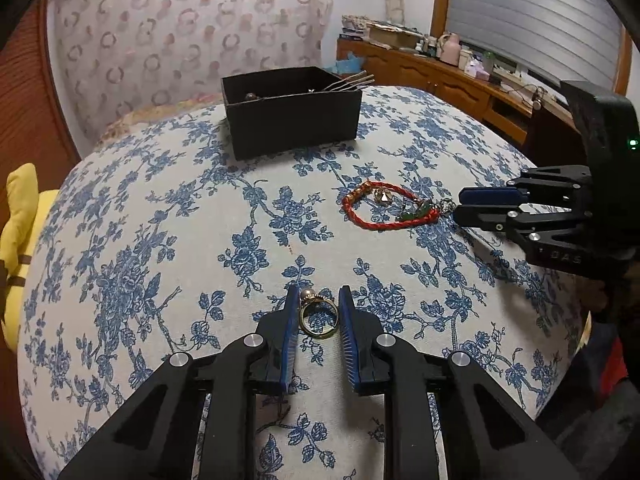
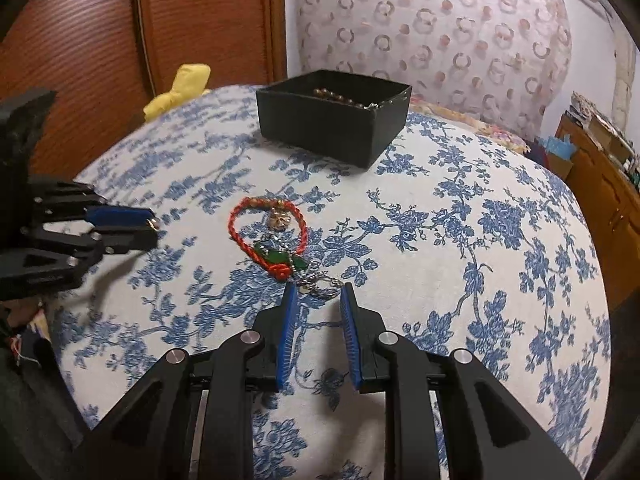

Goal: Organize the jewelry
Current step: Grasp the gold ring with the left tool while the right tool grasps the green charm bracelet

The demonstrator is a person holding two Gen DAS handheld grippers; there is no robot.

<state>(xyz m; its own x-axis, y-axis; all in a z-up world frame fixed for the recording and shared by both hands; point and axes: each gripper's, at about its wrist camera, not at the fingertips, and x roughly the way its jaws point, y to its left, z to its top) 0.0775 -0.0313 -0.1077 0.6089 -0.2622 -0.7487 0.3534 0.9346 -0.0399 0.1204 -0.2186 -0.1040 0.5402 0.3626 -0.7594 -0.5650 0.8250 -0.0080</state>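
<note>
Covering the whole work surface is a blue-floral cloth (image 1: 168, 208), white ground, big blue flower sprigs. At its far side sits an open black box (image 1: 292, 116) with beads and metal hairpins showing inside. A yellow cushion (image 1: 24, 216) pokes up past the cloth's left edge, wooden panelling behind it.

Left gripper (image 1: 319, 312) points down at the near part of the cloth, jaws narrowed around a gold ring (image 1: 319, 316) with a pearl-like bead on top. Ring lies flat on the cloth between the blue pads; left pad touches its rim, right pad touches or just clears it. Cannot tell if it is actually clamped.

Right gripper (image 2: 319, 300) is partly closed, nothing between the pads. Its tips sit just at a small tangled chain (image 2: 320, 286).

Red braided bracelet (image 2: 268, 236) with green charm lies mid-cloth, between box and right gripper, touching the chain.
</note>
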